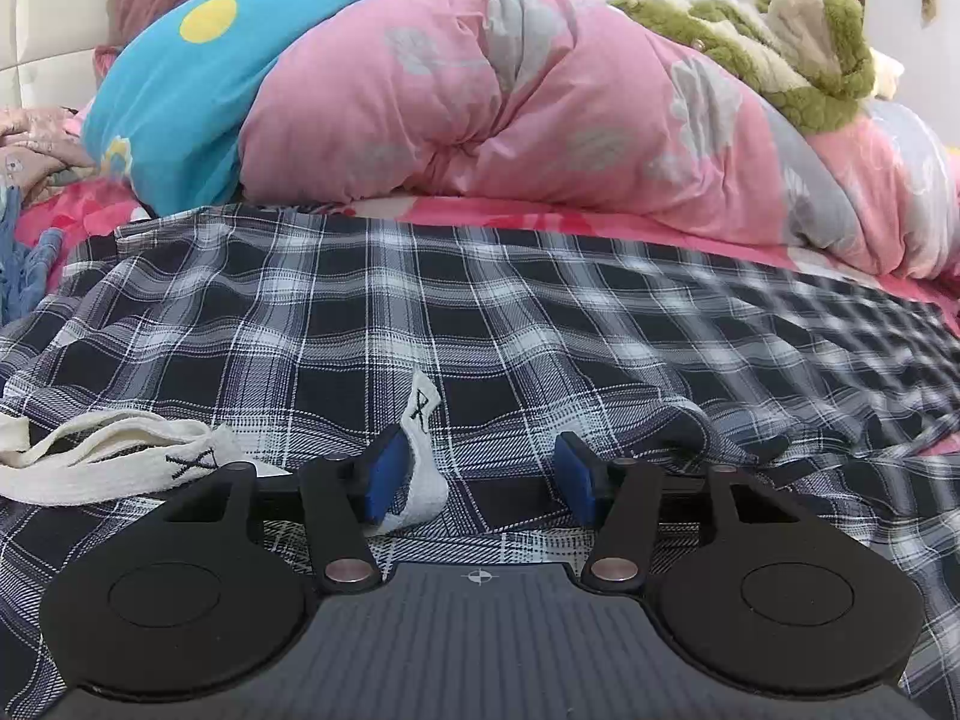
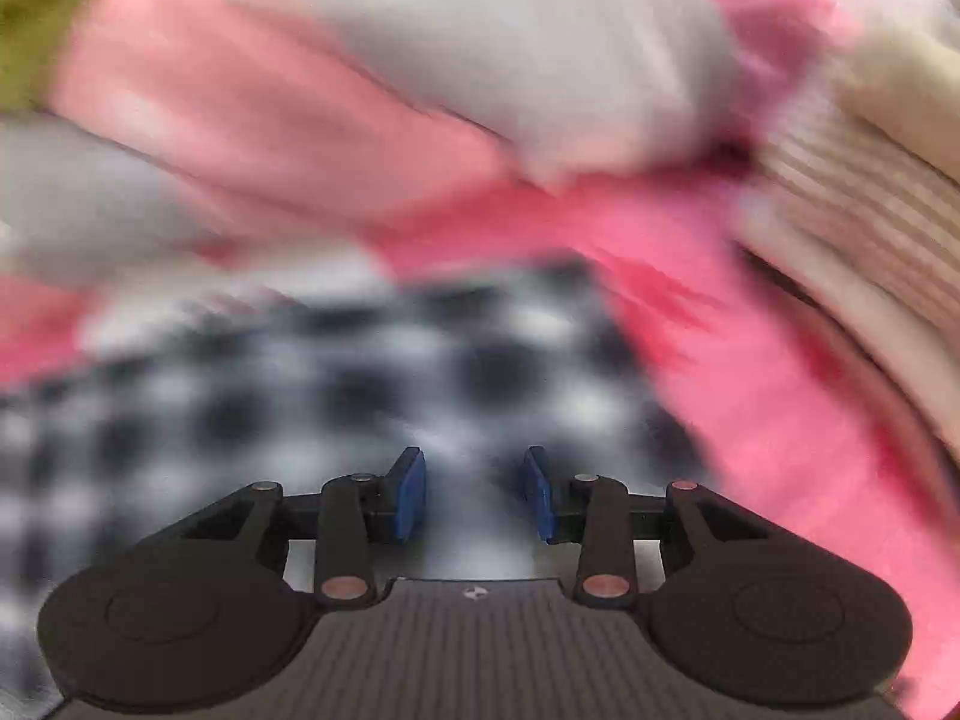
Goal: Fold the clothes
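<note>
A black-and-white plaid garment (image 1: 420,324) lies spread over the bed and fills the lower half of the left wrist view. Its white drawstring (image 1: 108,462) trails at the left, and one end of that cord (image 1: 420,456) stands up just inside the left pad. My left gripper (image 1: 480,480) hovers low over the plaid cloth, open, with nothing clamped. The right wrist view is heavily motion-blurred. In it the plaid garment (image 2: 300,396) shows under my right gripper (image 2: 474,492), which is open with nothing between its blue pads (image 2: 411,492).
A heaped pink quilt (image 1: 510,102) and a blue pillow (image 1: 198,60) lie behind the garment. A green fleece item (image 1: 780,54) rests on the quilt at the right. The pink bedsheet (image 2: 750,390) borders the garment, with a beige ribbed fabric (image 2: 870,222) at the far right.
</note>
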`<state>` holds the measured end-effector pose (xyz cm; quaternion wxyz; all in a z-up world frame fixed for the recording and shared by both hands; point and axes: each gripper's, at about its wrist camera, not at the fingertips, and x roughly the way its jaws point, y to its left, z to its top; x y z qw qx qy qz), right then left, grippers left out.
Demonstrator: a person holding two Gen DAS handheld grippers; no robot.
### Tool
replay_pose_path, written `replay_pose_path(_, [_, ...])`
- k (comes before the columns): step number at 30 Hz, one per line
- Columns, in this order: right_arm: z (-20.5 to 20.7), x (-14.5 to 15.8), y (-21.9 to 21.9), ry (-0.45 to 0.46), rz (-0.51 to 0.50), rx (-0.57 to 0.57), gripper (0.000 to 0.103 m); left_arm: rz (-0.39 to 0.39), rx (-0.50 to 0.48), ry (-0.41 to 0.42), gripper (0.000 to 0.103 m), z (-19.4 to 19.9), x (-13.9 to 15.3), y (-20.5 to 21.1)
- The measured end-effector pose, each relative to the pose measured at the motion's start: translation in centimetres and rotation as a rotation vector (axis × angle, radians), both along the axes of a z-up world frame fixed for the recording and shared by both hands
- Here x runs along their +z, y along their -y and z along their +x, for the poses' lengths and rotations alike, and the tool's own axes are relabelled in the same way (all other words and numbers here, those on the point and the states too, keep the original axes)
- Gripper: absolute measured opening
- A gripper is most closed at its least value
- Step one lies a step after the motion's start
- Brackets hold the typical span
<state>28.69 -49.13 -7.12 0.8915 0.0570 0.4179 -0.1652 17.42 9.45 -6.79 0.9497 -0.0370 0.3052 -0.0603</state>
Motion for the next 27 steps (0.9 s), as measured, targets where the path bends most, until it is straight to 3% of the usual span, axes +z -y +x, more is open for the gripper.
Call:
replay_pose_path(3, [-2.5, 0.2, 4.2, -0.025, -0.033, -0.148, 0.039, -0.001, 0.000, 0.000, 0.054, 0.1, 0.0, 0.0])
replay_pose_path(5, [-3.8, 1.0, 4.8, -0.050, -0.112, -0.203, 0.040, -0.002, -0.001, 0.000, 0.054, 0.1, 0.0, -0.1])
replay_pose_path(6, [-4.2, 1.6, 4.7, -0.035, -0.100, -0.192, 0.040, -0.002, -0.001, 0.000, 0.054, 0.1, 0.0, -0.1])
replay_pose_path(8, [-4.5, 3.2, 2.4, 0.022, -0.044, -0.096, 0.040, -0.003, -0.001, 0.000, 0.054, 0.1, 0.0, -0.1])
replay_pose_path(10, [-3.7, 4.2, -1.2, 0.055, 0.002, 0.070, 0.040, -0.005, 0.000, 0.000, 0.054, 0.0, 0.0, -0.1])
replay_pose_path(13, [-2.3, 4.1, -8.0, 0.049, 0.035, 0.375, 0.040, -0.008, 0.005, 0.000, 0.054, 0.0, 0.1, -0.2])
replay_pose_path(16, [-3.2, 2.4, -11.2, -0.014, -0.009, 0.479, 0.040, -0.019, 0.006, -0.001, 0.054, -0.1, 0.2, -0.4])
replay_pose_path(19, [-5.4, 2.0, -7.7, -0.037, -0.024, 0.416, 0.041, -0.031, 0.005, -0.004, 0.054, -0.3, 0.2, -0.7])
replay_pose_path(23, [-8.1, 3.8, -2.2, -0.063, 0.006, 0.193, 0.042, -0.024, 0.007, -0.001, 0.054, -0.3, 0.2, -0.5])
replay_pose_path(27, [-9.0, 4.5, -1.3, -0.035, 0.030, 0.144, 0.042, -0.027, 0.010, 0.003, 0.054, -0.3, 0.1, -0.6])
